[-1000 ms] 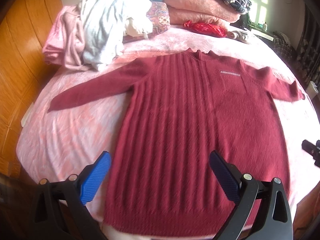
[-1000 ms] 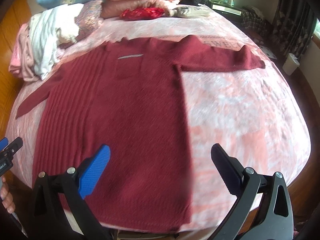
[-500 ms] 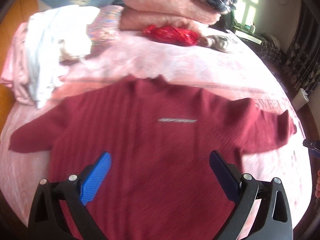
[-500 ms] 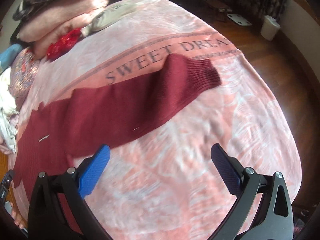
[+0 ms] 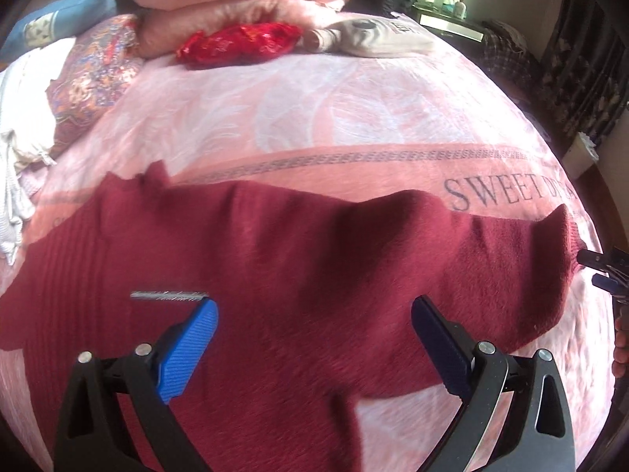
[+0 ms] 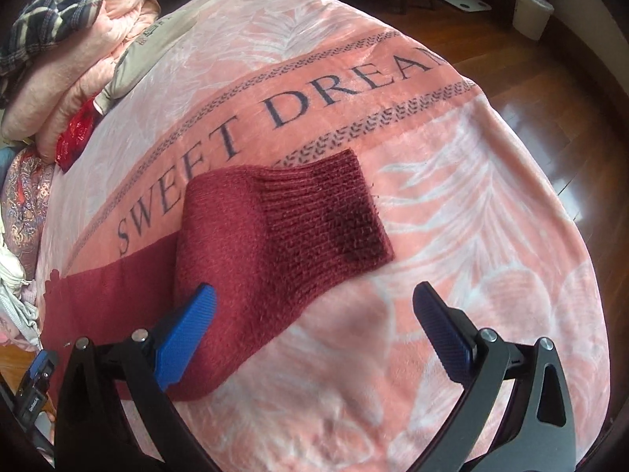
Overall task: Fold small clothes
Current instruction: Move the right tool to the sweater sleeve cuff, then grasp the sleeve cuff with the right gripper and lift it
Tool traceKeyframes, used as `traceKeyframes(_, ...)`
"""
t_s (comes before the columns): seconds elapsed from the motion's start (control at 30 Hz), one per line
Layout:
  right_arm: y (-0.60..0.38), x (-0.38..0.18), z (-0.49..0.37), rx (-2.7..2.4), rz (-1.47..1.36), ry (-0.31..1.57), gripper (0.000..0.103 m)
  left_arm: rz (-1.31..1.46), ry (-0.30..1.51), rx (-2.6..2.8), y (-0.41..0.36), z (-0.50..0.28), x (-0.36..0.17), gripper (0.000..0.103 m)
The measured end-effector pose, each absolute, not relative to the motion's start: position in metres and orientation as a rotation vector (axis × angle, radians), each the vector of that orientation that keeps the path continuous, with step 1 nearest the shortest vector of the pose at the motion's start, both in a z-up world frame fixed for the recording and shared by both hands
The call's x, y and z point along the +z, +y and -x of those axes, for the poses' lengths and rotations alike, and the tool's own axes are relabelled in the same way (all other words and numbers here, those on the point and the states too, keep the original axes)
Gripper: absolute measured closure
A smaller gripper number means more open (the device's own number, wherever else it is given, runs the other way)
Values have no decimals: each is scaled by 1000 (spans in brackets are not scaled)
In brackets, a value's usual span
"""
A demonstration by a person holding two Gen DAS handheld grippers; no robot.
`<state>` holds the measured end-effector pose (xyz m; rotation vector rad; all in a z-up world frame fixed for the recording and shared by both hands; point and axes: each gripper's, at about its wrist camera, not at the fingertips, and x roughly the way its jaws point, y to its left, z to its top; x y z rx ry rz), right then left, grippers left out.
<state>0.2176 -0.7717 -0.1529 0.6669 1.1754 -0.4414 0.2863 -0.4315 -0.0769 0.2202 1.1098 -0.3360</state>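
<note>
Two wide-open, empty grippers, left and right, hover over the sweater; folded blankets are stacked behind. The sleeve runs toward the bed's right edge.

Sweater: fuzzy matt maroon knit, ribbed cuff. Blanket: plush pink fleece. Floor: glossy wood.
</note>
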Motion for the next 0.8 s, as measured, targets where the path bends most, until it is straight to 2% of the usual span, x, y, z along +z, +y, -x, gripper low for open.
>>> traceKeyframes(0.1, -784, -166, -221, -449, -700, 1194, 26, -239, 1102, -335, -446, -291, -83, 4)
traceKeyframes(0.2, -791, -168, -218, -438, -737, 1163, 30, -249, 1102, -334, -450, -295, -89, 4)
traceKeyframes(0.27, -791, -165, -218, -439, -723, 1147, 51, -251, 1104, -328, -449, -297, -92, 4)
traceKeyframes(0.33, -789, -160, -215, -453, -711, 1130, 68, -244, 1112, -324, -443, -300, -96, 4)
traceKeyframes(0.37, -789, -156, -212, -442, -723, 1109, 83, -242, 1115, -319, -439, -301, -97, 4)
traceKeyframes(0.4, -792, -153, -210, -428, -741, 1090, 92, -243, 1117, -310, -434, -303, -99, 4)
traceKeyframes(0.67, -788, -95, -171, -456, -741, 952, 92, -214, 1118, -249, -383, -314, -99, 4)
traceKeyframes(0.8, -790, -132, -164, -590, -721, 1139, 92, -213, 1143, -228, -368, -314, -106, 4)
